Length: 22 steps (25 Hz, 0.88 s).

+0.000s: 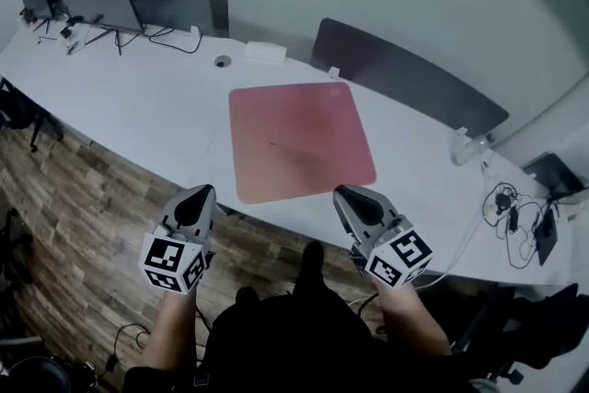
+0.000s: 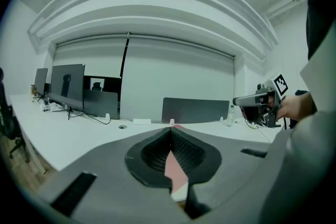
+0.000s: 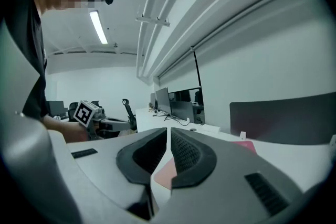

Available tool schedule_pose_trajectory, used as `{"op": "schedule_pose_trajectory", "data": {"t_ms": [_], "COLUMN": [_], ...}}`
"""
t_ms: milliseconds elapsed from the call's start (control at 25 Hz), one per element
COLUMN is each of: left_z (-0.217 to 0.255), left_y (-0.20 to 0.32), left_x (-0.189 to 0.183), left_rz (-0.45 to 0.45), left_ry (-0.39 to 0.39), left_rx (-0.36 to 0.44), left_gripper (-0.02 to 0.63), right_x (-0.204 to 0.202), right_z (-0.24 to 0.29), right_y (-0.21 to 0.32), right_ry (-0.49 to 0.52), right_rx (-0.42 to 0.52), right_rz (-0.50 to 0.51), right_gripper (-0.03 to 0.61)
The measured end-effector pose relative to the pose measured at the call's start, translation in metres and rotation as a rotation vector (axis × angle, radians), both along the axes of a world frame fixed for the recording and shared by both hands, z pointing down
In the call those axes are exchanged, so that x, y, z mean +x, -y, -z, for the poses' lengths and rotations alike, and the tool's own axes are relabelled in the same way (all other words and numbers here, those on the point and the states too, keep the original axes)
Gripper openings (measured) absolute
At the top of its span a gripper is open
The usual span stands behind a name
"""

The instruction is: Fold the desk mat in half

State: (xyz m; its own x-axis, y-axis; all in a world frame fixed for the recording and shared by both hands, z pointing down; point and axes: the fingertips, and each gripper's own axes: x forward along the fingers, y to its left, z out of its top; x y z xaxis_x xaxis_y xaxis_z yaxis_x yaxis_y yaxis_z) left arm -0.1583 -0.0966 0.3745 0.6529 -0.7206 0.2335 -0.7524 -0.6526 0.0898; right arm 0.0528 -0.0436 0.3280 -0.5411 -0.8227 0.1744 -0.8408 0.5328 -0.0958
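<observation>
**Mat flat, both grippers closed and short of it**

The mat (image 1: 299, 141) lies flat on the desk (image 1: 156, 106), just ahead of both sets of fingertips. Its near left corner sits slightly right of the left gripper (image 1: 201, 194), and its near right corner just past the right gripper (image 1: 346, 194). Neither gripper touches it. Each gripper's own view shows the fingers pressed together with nothing between them, only pink mat showing beyond the slit.

The mat looks thin, soft and light, so it should bend over easily. It lies so close to the desk that getting a finger under an edge will likely be the hard part. The surface looks matte, so it probably won't slip once pinched. The two near corners, one per gripper, seem the best holds. Lifting them together and carrying them to the far edge should keep the fold square.

No container sits within reach of the fingers. What looks like a bottle (image 1: 463, 147) stands well to the right of the right fingers, and I can't tell what's in it.
</observation>
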Motion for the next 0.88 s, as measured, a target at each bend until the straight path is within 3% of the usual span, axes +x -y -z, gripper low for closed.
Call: {"op": "schedule_pose_trajectory", "data": {"t_ms": [200,400,600,880], "left_z": [-0.003,-0.013,-0.021,-0.028], "left_y": [0.032,0.051,0.058,0.045], "left_x": [0.068,0.127,0.152,0.158], "left_rz": [-0.006,-0.004,0.043,0.019], "left_ry": [0.035,0.030,0.090,0.082], "left_rx": [-0.005,-0.060,-0.086,-0.123], "left_gripper": [0.003,0.004,0.005,0.013], "right_x": [0.057,0.113,0.136,0.123], "right_z": [-0.018,-0.043,-0.072,-0.085], "right_y": [0.036,0.065,0.082,0.091], "right_ry": [-0.016,-0.052,-0.056,-0.096], "right_rx": [-0.037,-0.094,-0.160,-0.178], "right_rz": [0.049,0.083,0.162,0.248], "right_gripper": [0.071,0.103,0.127,0.153]}}
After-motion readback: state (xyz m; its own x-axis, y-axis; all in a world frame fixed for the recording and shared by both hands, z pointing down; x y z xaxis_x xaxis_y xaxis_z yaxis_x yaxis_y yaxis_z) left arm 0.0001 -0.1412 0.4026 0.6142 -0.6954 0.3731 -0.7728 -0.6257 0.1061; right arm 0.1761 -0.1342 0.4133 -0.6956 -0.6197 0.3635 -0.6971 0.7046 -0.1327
